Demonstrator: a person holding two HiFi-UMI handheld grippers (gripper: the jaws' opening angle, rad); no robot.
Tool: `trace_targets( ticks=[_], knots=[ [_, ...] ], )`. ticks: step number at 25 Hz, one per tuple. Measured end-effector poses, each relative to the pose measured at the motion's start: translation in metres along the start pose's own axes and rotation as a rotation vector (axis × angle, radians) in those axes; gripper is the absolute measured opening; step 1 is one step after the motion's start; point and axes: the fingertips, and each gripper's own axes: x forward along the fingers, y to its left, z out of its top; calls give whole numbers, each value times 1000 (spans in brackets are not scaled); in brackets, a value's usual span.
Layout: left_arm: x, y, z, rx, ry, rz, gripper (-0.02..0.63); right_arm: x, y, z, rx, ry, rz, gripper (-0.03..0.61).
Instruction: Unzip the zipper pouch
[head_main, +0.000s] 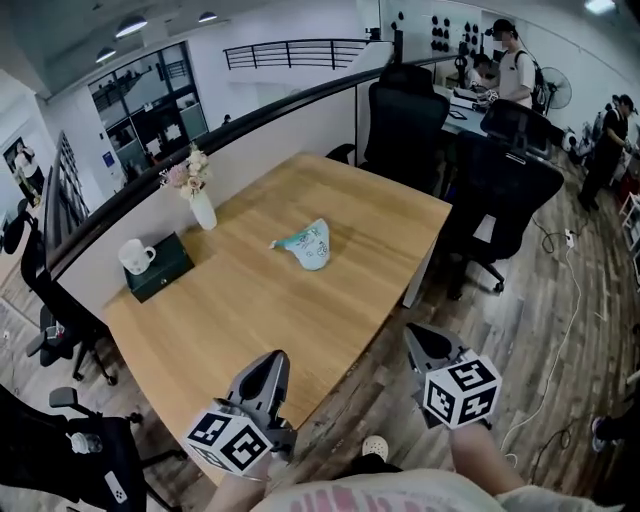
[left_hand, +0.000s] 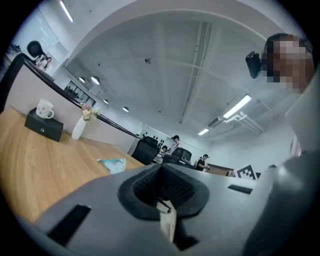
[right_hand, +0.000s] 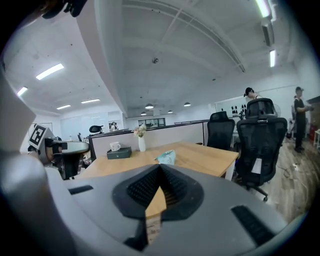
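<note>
The pouch (head_main: 312, 245) lies slumped near the middle of the table (head_main: 250, 320), well apart from both grippers, so nothing is under way on it yet. The left gripper (head_main: 268, 372) hovers over the table's near edge and the right gripper (head_main: 428, 343) hangs just off it, above the floor. Both have their jaws pressed together with nothing between them, a carrying posture rather than a working one. Both point forward toward the pouch, which suits a reach from here. The zipper pull is too small to find; it is probably along the pouch's upper edge. The vase (head_main: 203, 210) and the mug (head_main: 134, 256) on its box (head_main: 165, 270) stand at the far left, clear of the reach.
</note>
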Motion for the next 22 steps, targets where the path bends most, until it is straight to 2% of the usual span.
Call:
trace_targets(
  ticks=[6, 9, 11, 16, 22],
  knots=[
    [73, -3, 16, 24, -83, 53, 0, 43, -61, 50, 11, -62, 105, -2],
    [96, -3, 17, 53, -102, 73, 0, 60, -83, 57, 14, -70, 143, -2],
    [106, 0, 9, 56, -94, 96, 0, 71, -94, 49, 33, -45, 161, -2],
    [120, 24, -22, 4, -20, 158, 0, 99, -111, 9, 108, 58, 193, -2],
    [149, 66, -44, -30, 3, 215, 0, 150, -122, -21, 133, 152, 241, -1]
  ],
)
